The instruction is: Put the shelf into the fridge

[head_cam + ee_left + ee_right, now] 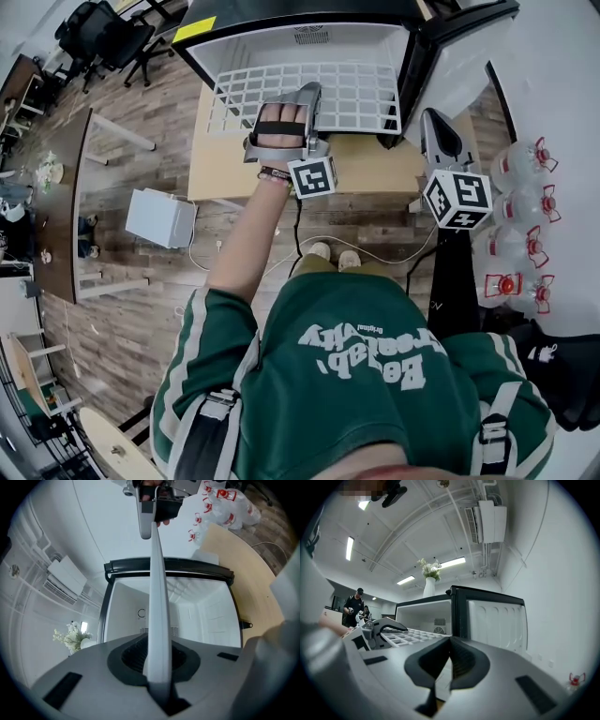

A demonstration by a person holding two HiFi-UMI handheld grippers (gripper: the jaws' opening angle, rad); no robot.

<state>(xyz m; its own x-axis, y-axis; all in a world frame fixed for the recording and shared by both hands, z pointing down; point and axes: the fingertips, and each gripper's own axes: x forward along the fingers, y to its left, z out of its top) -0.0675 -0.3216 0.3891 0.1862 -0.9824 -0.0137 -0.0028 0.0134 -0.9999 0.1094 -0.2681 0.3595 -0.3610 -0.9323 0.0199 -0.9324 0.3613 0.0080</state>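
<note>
We hold the shelf [356,94] pinched in the left claw [307,94] at the open fridge's [272,42] mouth, with the right claw [432,120] closed alongside, so sliding it in remains.

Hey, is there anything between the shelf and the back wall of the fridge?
Nothing: the left gripper view shows the fridge bare behind the shelf.

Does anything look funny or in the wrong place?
Only the white shelf. It is not sitting inside the fridge yet. The left gripper holds it by one edge in its fingers, at the fridge's open front. Nothing looks spilled or broken.
</note>
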